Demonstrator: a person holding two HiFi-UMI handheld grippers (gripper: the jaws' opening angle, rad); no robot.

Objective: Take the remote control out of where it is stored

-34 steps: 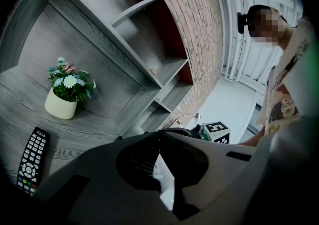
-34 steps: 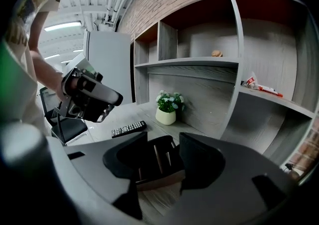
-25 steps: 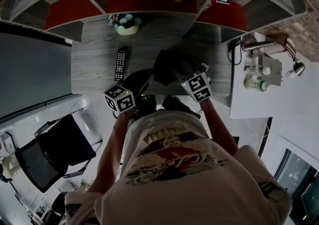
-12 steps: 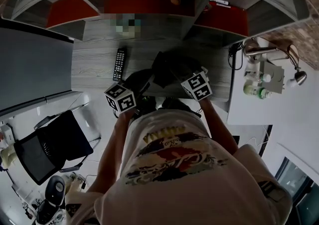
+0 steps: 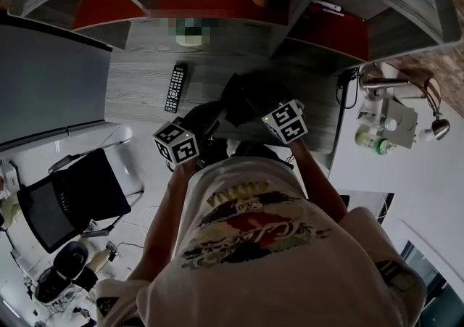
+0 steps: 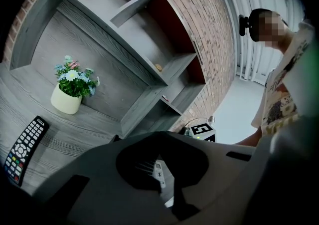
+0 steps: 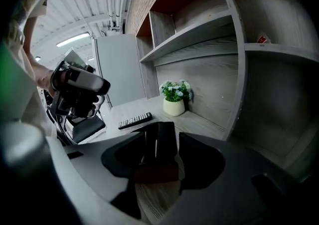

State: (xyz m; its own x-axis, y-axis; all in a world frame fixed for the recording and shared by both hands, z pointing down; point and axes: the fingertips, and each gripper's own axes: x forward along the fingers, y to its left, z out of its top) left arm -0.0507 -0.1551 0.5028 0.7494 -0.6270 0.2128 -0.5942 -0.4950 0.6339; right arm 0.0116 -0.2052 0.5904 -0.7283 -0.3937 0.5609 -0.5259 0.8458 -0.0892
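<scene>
Black box [image 5: 241,95] | right hand-held gripper [image 7: 161,141] tilted down, jaws astride

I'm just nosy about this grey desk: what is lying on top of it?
A black remote control, a potted plant and a dark boxy object. The person covers the desk's near edge, so anything there is unseen.

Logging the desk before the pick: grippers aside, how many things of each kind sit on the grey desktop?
Remote control: 1
Potted plant: 1
Dark box: 1
Total: 3
</scene>
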